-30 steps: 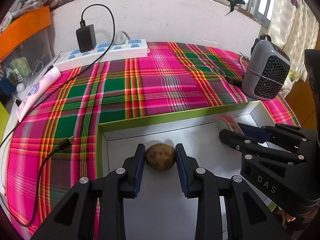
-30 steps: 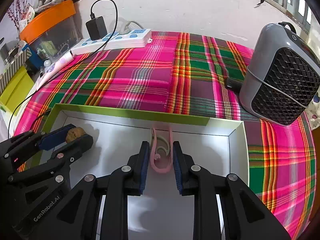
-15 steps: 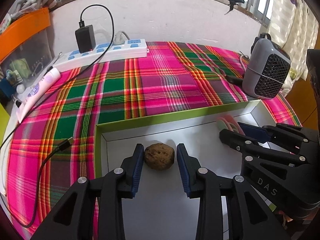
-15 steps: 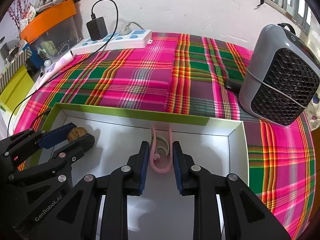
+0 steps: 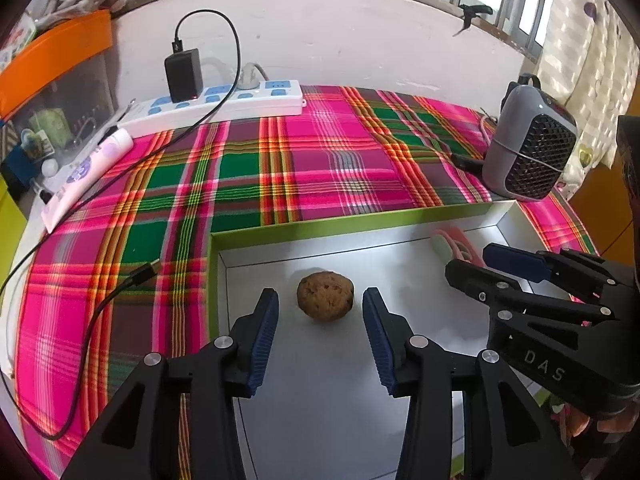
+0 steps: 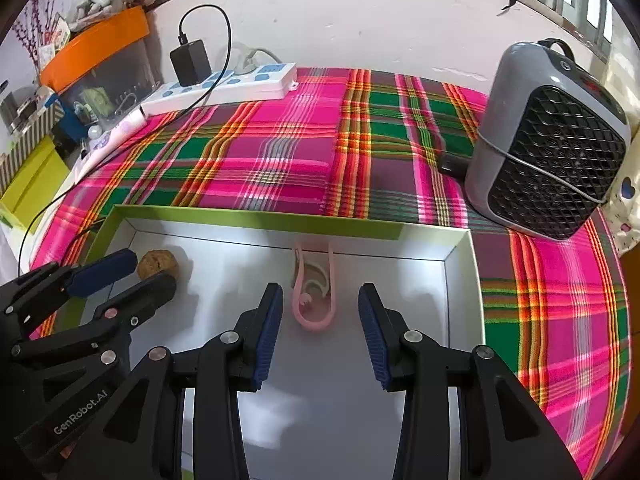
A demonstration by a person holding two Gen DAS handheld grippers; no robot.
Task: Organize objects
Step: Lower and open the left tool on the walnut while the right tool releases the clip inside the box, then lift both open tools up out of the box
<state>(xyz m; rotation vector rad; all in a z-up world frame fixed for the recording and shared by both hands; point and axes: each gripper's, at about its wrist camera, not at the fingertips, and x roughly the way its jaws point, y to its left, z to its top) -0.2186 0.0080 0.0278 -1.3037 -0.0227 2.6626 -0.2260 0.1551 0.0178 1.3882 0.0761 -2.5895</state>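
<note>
- The left gripper [image 5: 320, 308] hangs over the near left part of a shallow box [image 5: 360, 222] with a green rim and a white floor; its jaws have just been opening and now stand apart
- A brown walnut [image 5: 325, 296] lies on the box floor between the left gripper's blue pads [image 5: 266, 336], with a clear gap on each side, so nothing presses on it
- The right gripper [image 6: 320, 312] hovers over the right half of the same box; its jaws have also just been opening and stand wide
- A pink clip [image 6: 314, 294], looped at the near end with a pale inner piece, lies on the floor between the right gripper's pads [image 6: 267, 334], touching neither
- The clip's far end reaches close to the box's far wall
- The box sits on a pink and green plaid cloth [image 5: 320, 160]
- A grey fan heater [image 6: 552, 140] stands on the cloth beyond the box's right far corner
- A white power strip [image 5: 216, 104] with a black charger [image 5: 183, 74] plugged in lies along the far wall
</note>
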